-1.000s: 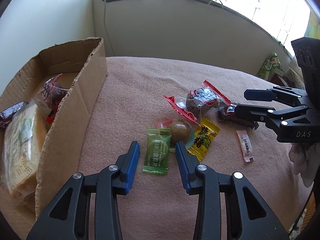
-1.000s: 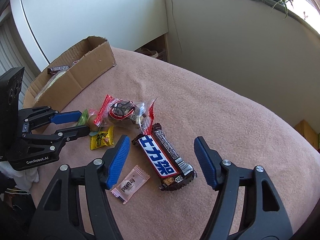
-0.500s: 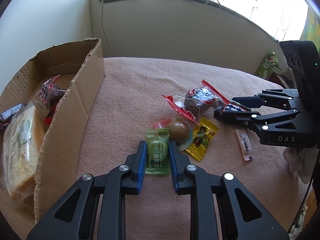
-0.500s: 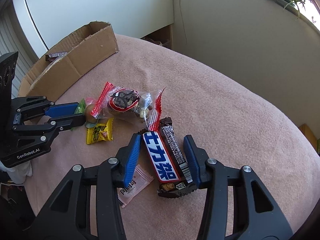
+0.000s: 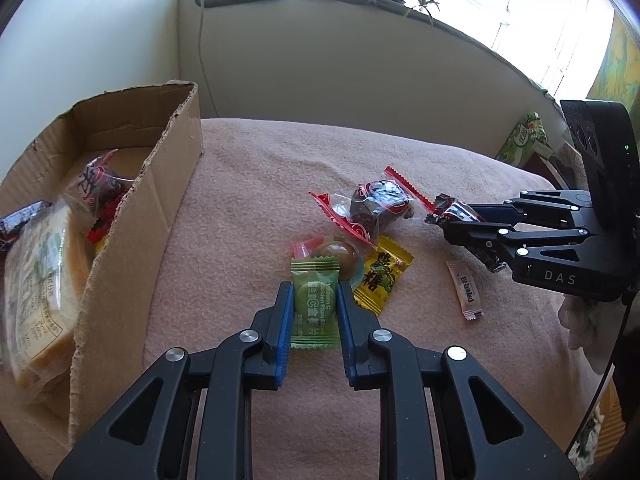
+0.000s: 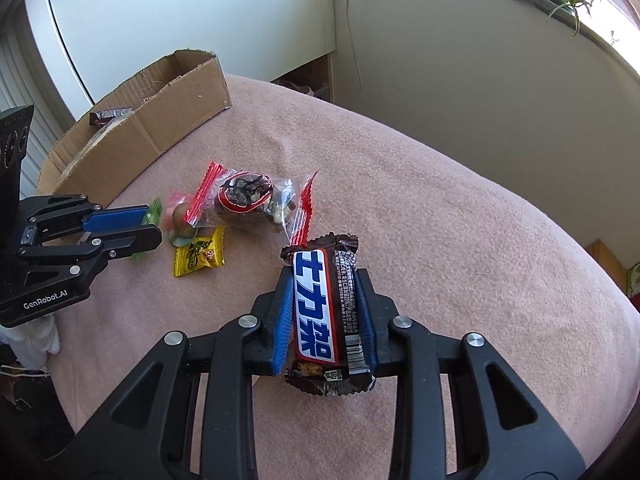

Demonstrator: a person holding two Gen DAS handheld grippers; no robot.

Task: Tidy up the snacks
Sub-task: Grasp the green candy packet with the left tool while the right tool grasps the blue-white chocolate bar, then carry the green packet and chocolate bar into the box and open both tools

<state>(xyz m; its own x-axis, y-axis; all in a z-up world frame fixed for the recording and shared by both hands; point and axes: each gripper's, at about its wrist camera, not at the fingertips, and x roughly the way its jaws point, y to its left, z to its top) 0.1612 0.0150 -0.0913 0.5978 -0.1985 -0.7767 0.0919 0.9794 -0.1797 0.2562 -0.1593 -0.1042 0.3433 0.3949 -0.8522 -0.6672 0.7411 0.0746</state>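
My left gripper (image 5: 313, 312) is closed onto the green plum candy (image 5: 314, 307), blue pads flush against both long edges, packet lengthwise between the fingers; can't tell if it's lifted off the pink blanket (image 5: 256, 184) or flat on it. Just beyond its far end: a brown jelly cup (image 5: 338, 254), touching or overlapping the packet top. Yellow candy (image 5: 382, 276) just beside my right finger. Clear red-edged snack bag (image 5: 374, 206) further out. Small pink sachet (image 5: 464, 295) lies apart, to the right. My right gripper (image 6: 326, 312) is clamped on the chocolate bar (image 6: 326, 312), pads on both long sides, bar lengthwise along the fingers with both ends sticking out past the pads. From the left view the bar looks clear of the blanket, held low and roughly level. Cardboard box (image 5: 160, 184) sits at the blanket's left side, open, with a bread pack (image 5: 40, 280) and a red-printed snack bag (image 5: 100, 184) inside. Both grippers point roughly toward the pile from opposite sides, near the surface.
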